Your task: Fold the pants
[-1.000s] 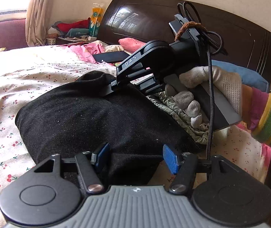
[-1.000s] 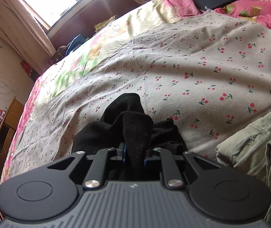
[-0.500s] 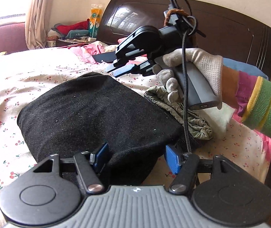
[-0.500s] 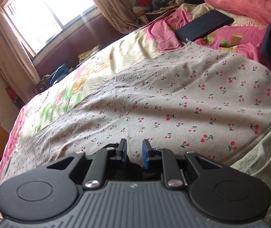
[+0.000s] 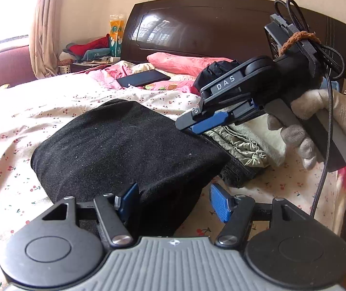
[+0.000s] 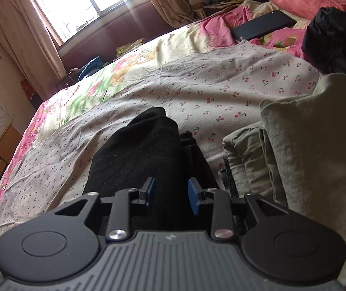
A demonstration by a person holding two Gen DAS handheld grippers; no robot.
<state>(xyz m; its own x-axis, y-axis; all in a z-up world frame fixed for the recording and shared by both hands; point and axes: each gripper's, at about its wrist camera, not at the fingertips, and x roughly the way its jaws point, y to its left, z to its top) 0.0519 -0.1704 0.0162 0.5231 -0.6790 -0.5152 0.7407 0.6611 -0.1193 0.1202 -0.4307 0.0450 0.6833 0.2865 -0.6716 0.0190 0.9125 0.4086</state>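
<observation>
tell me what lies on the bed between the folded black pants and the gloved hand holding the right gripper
In the left wrist view, a crumpled olive-green garment lies on the cherry-print sheet between the black pants and the gloved hand.

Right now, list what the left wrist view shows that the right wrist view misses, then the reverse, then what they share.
Left wrist view only: the dark headboard, the gloved hand holding the right gripper, and the left gripper.

Right wrist view only: the bright window and a wooden cabinet.

Both: the folded black pants, the olive garment, the cherry-print sheet and the dark flat device.
</observation>
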